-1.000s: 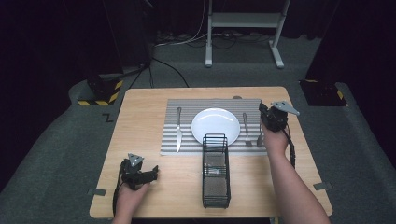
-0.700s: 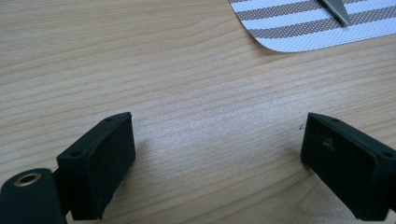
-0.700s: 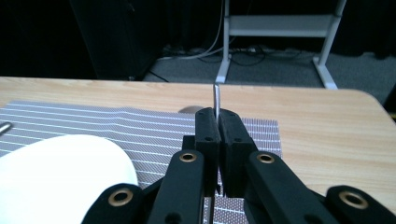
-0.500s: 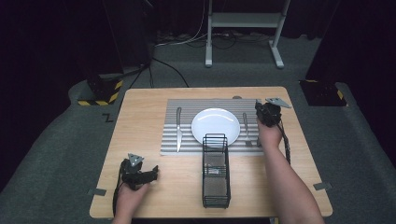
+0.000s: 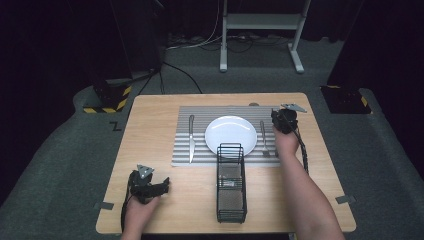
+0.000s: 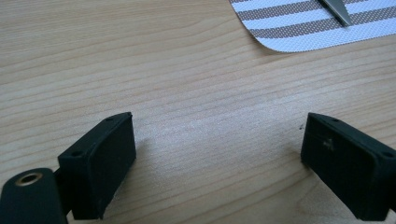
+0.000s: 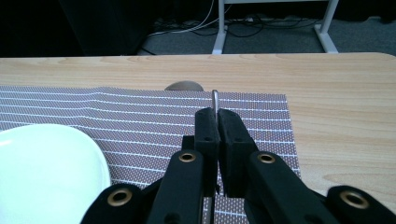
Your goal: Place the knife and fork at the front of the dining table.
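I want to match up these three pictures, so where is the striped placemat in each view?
High view: the striped placemat lies at the table's far middle, under the plate.
Left gripper view: its rounded corner sits at top right.
Right gripper view: it spreads across the left and middle, beyond the plate.
Shared landmark: the wooden table around the mat.

Bright, even overhead light falls on the table point(image 5: 150, 125), while the floor and room beyond it sink into darkness. Shadows stay soft. The plate point(image 5: 231, 132) glares white; the close jaws blur slightly.
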Demonstrator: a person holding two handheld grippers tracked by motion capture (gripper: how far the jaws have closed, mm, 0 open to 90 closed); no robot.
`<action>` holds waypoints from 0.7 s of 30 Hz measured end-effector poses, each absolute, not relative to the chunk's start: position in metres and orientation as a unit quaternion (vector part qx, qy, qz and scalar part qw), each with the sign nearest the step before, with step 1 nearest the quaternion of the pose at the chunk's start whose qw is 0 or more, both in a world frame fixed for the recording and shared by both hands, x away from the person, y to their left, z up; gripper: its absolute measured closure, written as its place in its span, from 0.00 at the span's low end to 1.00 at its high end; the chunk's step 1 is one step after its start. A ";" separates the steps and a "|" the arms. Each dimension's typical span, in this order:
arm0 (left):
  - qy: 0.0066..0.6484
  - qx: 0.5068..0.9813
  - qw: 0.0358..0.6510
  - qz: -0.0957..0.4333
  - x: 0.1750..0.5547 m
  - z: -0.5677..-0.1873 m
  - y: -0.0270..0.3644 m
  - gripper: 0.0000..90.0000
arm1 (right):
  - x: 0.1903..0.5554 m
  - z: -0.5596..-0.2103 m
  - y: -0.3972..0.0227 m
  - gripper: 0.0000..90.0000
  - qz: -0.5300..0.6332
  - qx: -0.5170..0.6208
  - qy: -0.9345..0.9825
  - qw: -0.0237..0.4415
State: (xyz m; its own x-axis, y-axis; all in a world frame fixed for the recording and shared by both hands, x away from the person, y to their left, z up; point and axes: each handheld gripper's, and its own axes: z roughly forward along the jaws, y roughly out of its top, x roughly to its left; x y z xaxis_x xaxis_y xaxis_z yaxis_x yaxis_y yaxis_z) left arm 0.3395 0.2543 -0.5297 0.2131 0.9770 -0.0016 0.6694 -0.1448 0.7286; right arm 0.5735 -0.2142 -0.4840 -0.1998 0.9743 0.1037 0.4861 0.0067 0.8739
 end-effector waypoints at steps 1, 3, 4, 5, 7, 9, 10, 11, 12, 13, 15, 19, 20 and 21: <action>0.576 0.715 0.310 0.248 0.339 -0.530 0.254 0.11 | 0.573 -0.484 -0.214 0.96 0.423 0.563 0.649 0.288; 0.576 0.715 0.310 0.248 0.339 -0.530 0.254 0.11 | 0.573 -0.484 -0.213 0.96 0.423 0.562 0.649 0.289; 0.576 0.715 0.310 0.248 0.339 -0.530 0.254 0.11 | 0.573 -0.484 -0.213 0.96 0.423 0.562 0.649 0.289; 0.576 0.715 0.310 0.248 0.339 -0.530 0.254 0.11 | 0.573 -0.484 -0.213 0.96 0.423 0.562 0.650 0.289; 0.576 0.715 0.310 0.249 0.339 -0.530 0.254 0.11 | 0.574 -0.484 -0.214 0.96 0.421 0.561 0.651 0.289; 0.576 0.715 0.309 0.249 0.339 -0.530 0.254 0.11 | 0.574 -0.484 -0.215 0.96 0.422 0.564 0.650 0.285; 0.576 0.715 0.309 0.249 0.339 -0.530 0.254 0.11 | 0.574 -0.484 -0.215 0.96 0.422 0.565 0.650 0.284; 0.576 0.715 0.310 0.249 0.339 -0.530 0.254 0.11 | 0.575 -0.485 -0.215 0.96 0.422 0.565 0.650 0.283; 0.576 0.715 0.310 0.248 0.339 -0.530 0.254 0.11 | 0.575 -0.485 -0.215 0.96 0.421 0.565 0.651 0.284; 0.576 0.715 0.310 0.248 0.339 -0.530 0.254 0.11 | 0.575 -0.485 -0.215 0.95 0.419 0.565 0.651 0.284; 0.576 0.715 0.309 0.248 0.339 -0.530 0.254 0.11 | 0.576 -0.485 -0.216 0.94 0.419 0.567 0.651 0.283; 0.576 0.715 0.309 0.249 0.339 -0.530 0.254 0.11 | 0.576 -0.487 -0.216 0.87 0.414 0.575 0.649 0.278; 0.576 0.714 0.309 0.248 0.339 -0.530 0.254 0.11 | 0.575 -0.487 -0.216 0.87 0.413 0.575 0.649 0.279; 0.576 0.714 0.309 0.248 0.339 -0.530 0.254 0.11 | 0.575 -0.487 -0.215 0.87 0.411 0.574 0.651 0.280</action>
State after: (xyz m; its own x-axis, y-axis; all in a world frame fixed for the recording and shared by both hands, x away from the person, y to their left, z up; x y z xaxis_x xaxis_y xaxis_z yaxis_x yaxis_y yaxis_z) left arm 0.3392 0.2542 -0.5297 0.2121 0.9773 -0.0017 0.6699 -0.1441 0.7283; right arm 0.5750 -0.2151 -0.4865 -0.1848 0.9768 0.1082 0.5167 0.0029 0.8562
